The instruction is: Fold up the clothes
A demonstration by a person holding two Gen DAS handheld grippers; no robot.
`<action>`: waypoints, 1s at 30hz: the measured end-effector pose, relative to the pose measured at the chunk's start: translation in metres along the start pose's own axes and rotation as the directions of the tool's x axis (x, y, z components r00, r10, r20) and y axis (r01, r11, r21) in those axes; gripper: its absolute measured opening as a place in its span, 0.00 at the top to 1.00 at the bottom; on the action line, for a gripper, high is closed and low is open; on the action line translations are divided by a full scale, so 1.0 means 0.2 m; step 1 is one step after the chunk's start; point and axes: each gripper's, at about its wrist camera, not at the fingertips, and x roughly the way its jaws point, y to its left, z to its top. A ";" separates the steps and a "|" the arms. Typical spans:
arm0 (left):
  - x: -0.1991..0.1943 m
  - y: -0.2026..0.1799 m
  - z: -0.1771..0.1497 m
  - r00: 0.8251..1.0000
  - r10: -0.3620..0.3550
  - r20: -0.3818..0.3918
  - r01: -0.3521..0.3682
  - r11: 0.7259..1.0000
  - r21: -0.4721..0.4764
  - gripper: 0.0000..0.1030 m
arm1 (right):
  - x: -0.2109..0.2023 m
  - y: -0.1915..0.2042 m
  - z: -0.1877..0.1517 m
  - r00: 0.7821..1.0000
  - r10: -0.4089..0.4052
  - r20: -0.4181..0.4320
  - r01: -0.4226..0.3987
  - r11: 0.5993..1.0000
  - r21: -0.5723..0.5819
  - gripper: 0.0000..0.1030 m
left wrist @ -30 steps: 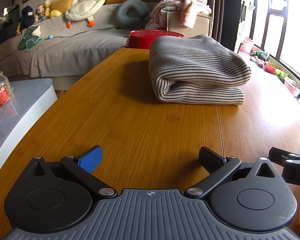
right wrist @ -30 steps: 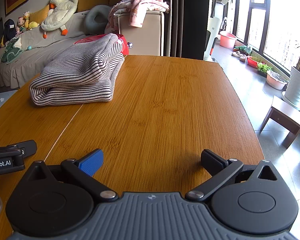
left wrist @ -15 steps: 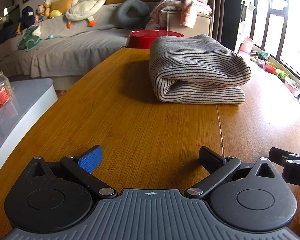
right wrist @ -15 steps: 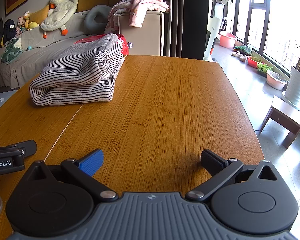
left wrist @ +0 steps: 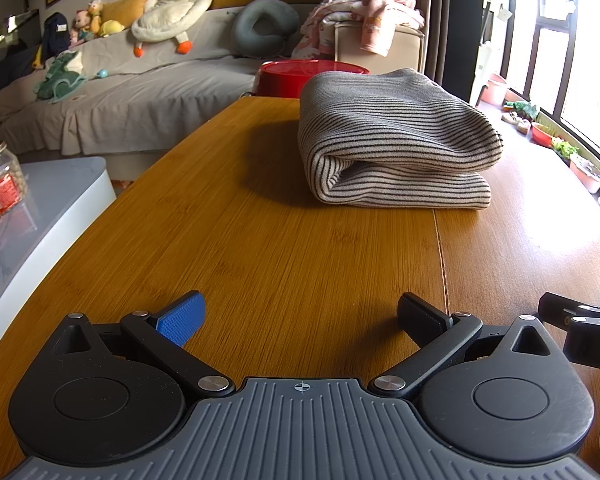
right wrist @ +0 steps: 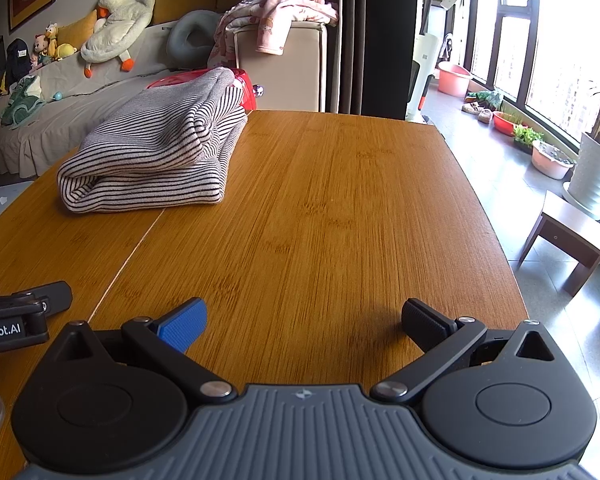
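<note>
Both grippers sat low at the near end of the table [left wrist: 284, 248], side by side. Left gripper [left wrist: 300, 314] spread wide, holding nothing; right gripper [right wrist: 302, 316] likewise spread and empty. Striped garment [left wrist: 396, 152] lay folded in a thick bundle toward the far end, well apart from both. Fold looked finished. If tidying, better to press the bulging top layer flat than re-grip an edge.

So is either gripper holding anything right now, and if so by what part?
Nothing is held. The left gripper and right gripper are both open over the bare table; the folded striped garment lies apart, untouched.
</note>
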 end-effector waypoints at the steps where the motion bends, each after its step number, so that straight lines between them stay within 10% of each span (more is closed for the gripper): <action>1: 0.00 0.00 0.00 1.000 0.000 0.000 0.000 1.000 0.000 0.00 | 0.00 0.00 0.00 1.000 0.000 0.000 0.000 1.000 0.000 0.00; 30: 0.00 0.00 0.00 1.000 0.003 0.000 -0.003 1.000 0.001 0.00 | 0.02 0.01 0.01 1.000 0.007 0.001 -0.007 1.000 -0.004 0.00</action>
